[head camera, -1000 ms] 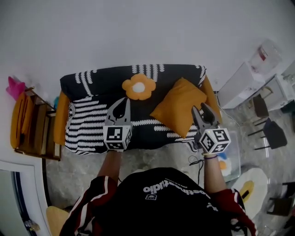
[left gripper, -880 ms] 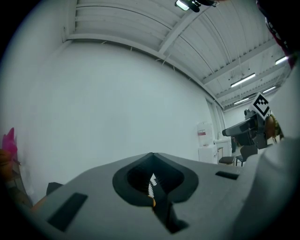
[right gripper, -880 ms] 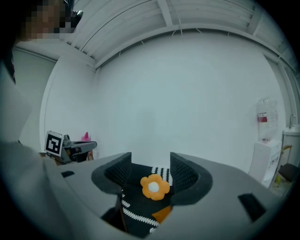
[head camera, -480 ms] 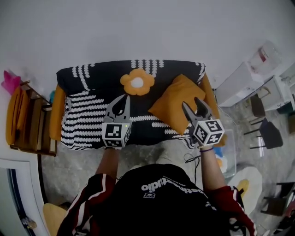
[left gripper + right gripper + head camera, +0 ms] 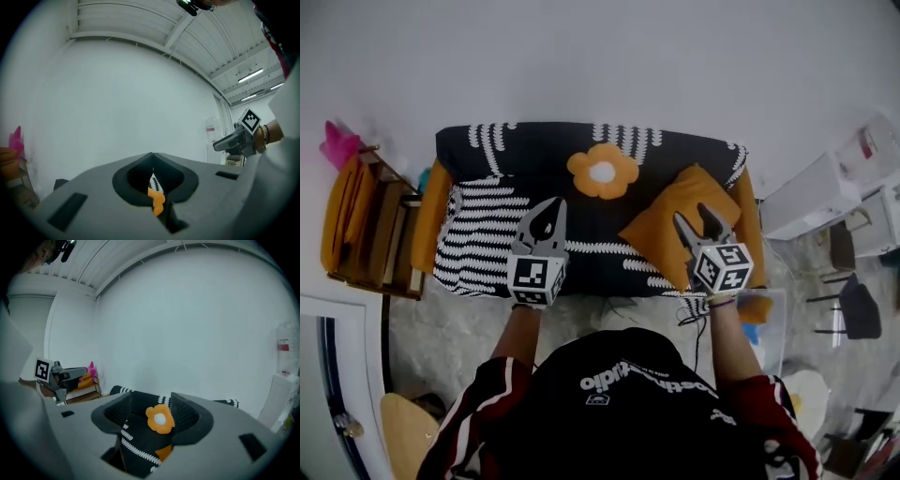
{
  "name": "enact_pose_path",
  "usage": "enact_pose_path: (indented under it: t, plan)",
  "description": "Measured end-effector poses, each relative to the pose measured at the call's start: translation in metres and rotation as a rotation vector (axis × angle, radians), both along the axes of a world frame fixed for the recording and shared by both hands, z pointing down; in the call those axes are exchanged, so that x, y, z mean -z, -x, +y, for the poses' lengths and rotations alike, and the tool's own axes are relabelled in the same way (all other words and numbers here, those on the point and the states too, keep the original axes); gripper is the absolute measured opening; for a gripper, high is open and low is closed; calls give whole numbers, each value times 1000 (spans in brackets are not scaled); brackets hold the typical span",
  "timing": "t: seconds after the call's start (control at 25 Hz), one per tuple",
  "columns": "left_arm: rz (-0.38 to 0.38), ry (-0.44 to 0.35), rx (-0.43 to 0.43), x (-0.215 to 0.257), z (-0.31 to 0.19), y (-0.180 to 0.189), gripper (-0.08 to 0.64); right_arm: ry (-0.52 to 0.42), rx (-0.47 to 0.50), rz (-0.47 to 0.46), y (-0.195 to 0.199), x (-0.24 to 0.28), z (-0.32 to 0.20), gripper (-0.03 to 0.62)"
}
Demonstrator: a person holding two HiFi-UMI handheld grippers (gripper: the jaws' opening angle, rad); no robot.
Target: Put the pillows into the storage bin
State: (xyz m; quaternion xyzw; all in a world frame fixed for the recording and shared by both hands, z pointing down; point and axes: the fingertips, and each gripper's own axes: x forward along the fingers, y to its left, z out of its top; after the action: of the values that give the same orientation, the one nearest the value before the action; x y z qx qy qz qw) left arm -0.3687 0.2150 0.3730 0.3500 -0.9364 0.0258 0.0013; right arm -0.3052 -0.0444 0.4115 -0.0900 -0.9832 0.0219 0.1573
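**Both grippers held out over the sofa, pillows not yet gripped**

You stand facing the sofa (image 5: 487, 246) with both forearms stretched forward, marker cubes toward you. Your left gripper (image 5: 553, 206) points level over the seat's front, its jaws clenched together on nothing; only a sliver of striped cloth and orange shows through the notch behind their tips. Your right gripper (image 5: 693, 217) tilts slightly downward, and its jaws have just been opening. They stand apart and released, and nothing is caught between the ribbed pads. From above, this gripper hangs over the near corner of the square pillow (image 5: 661, 225).

That pillow is plain mustard fabric, soft and plump, and lies cornerwise on the right half of the seat. The flower pillow (image 5: 602, 172), with orange rounded petals around a white centre, rests against the backrest near the middle. A black throw with white dashed stripes covers the sofa, and mustard upholstery shows at both ends. The clear plastic bin (image 5: 778, 342) sits on the floor beside the sofa's right end.
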Motion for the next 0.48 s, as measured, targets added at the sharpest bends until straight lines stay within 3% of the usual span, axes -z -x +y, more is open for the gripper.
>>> enact_pose_path:
  t: [0.2, 0.48]
  plan:
    - [17, 25, 36, -8, -8, 50, 4, 10, 40, 55, 62, -35, -15, 259]
    - [39, 100, 33, -31, -59, 125, 3, -11, 104, 144, 153, -94, -45, 261]
